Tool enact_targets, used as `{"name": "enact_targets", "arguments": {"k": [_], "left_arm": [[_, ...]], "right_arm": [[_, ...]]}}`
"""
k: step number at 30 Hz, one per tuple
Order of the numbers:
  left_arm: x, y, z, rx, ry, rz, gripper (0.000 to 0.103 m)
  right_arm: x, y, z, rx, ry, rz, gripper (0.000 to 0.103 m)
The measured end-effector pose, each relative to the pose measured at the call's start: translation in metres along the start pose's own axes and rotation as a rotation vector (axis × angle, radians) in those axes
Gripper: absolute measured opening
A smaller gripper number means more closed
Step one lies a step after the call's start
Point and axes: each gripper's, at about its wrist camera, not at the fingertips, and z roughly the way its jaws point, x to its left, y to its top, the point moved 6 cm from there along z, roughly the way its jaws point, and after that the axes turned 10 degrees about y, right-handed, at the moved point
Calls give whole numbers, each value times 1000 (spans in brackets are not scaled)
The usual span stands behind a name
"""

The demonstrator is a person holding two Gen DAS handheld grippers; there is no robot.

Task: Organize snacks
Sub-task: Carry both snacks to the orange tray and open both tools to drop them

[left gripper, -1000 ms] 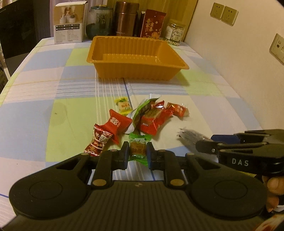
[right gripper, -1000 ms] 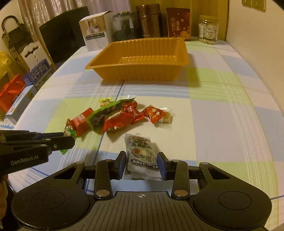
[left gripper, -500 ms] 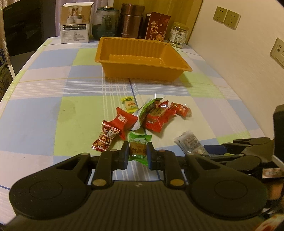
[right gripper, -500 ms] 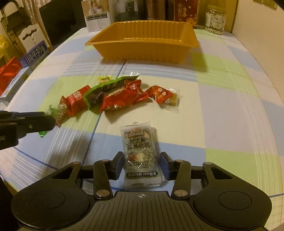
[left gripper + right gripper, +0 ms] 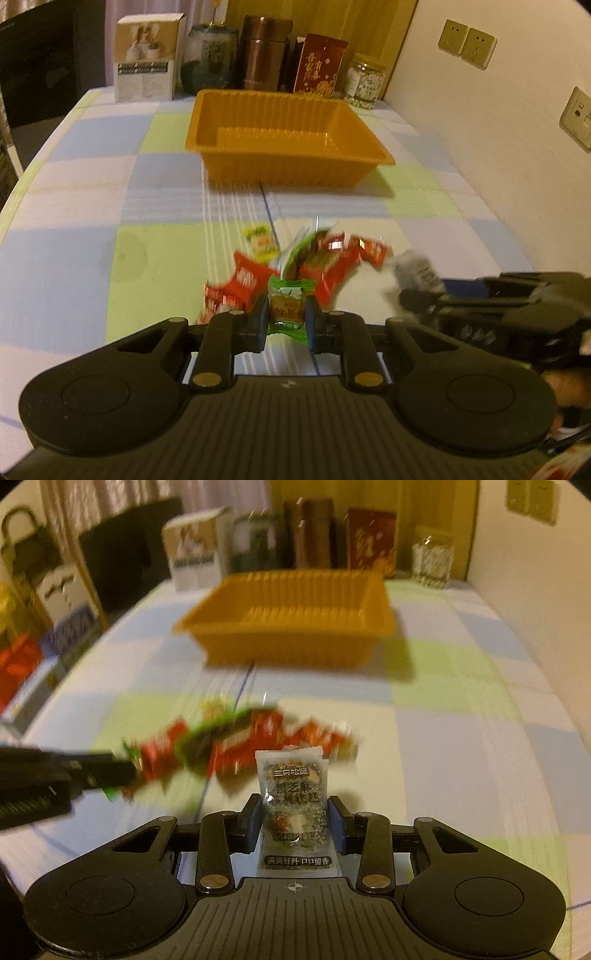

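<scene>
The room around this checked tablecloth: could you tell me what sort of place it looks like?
Most likely a home dining table: a checked tablecloth, wall sockets, and a glass jar beside a brown flask along the back.

The left gripper (image 5: 286,318) and right gripper (image 5: 296,821) are matte black: ribbed housing, two round discs, brass-coloured screws on the linkage arms, blue-edged pads.

Warm dim light — cream wall (image 5: 480,155) with sockets (image 5: 467,43), checked tablecloth (image 5: 74,221), dark chair (image 5: 125,568) behind.
</scene>
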Motion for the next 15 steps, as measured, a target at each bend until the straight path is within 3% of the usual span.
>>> {"name": "enact_targets", "arguments": {"k": [8, 15], "left_arm": [[-1, 79, 22, -76, -21, 6, 18], [7, 145, 57, -109, -28, -12, 18]], "right_arm": [[-18, 90, -7, -118, 32, 43, 38], [-38, 164, 22, -151, 58, 83, 38]]}}
